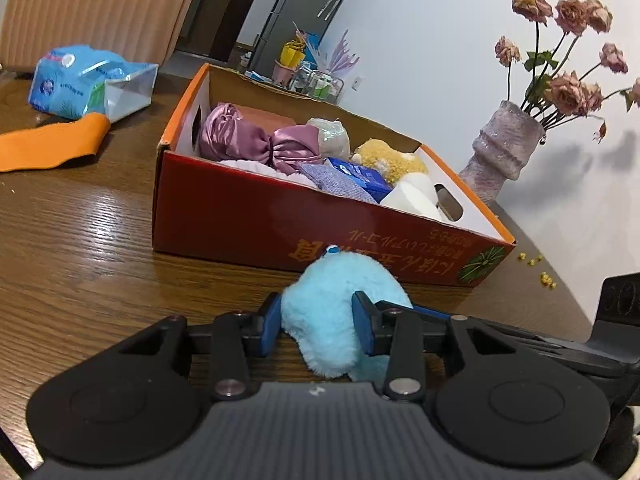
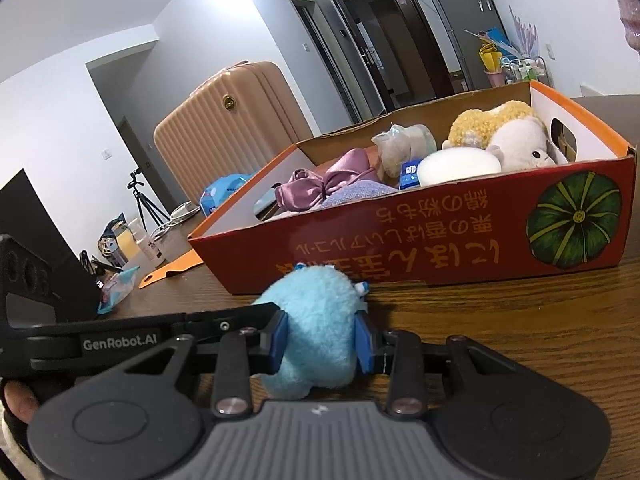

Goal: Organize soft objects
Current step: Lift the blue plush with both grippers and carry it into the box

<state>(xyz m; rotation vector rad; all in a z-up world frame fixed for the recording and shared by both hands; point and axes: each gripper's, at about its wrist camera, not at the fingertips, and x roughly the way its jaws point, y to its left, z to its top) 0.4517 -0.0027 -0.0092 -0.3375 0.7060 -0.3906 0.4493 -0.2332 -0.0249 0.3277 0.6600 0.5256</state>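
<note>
Fluffy blue plush toy [image 1: 332,312] on table, before red box [image 1: 280,220]

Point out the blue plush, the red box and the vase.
blue plush [image 1: 332,300], left wrist view, upper fur between the pads
red box [image 1: 248,220], left wrist view, near side wall
vase [image 1: 500,148], left wrist view, middle of its body
</note>
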